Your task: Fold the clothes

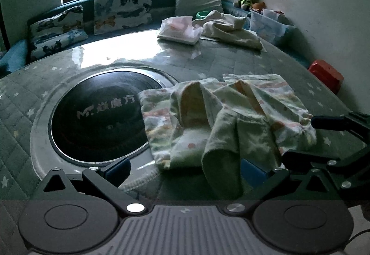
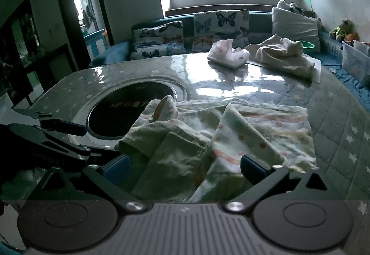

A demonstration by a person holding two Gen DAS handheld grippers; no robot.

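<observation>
Hovering both grippers, left (image 1: 185,168) and right (image 2: 185,166), fingers spread and gripping nothing, I face the crumpled patterned garment (image 1: 222,116) on the table (image 1: 231,58).

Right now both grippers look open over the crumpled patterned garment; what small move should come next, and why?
Probably ease the right gripper forward and shut it on the garment's near edge. Both grippers are open and hold nothing, while the cloth lies bunched in overlapping folds, partly over the round black cooktop. The left gripper could take the hanging flap afterwards, so the garment can be spread flat before folding.
</observation>
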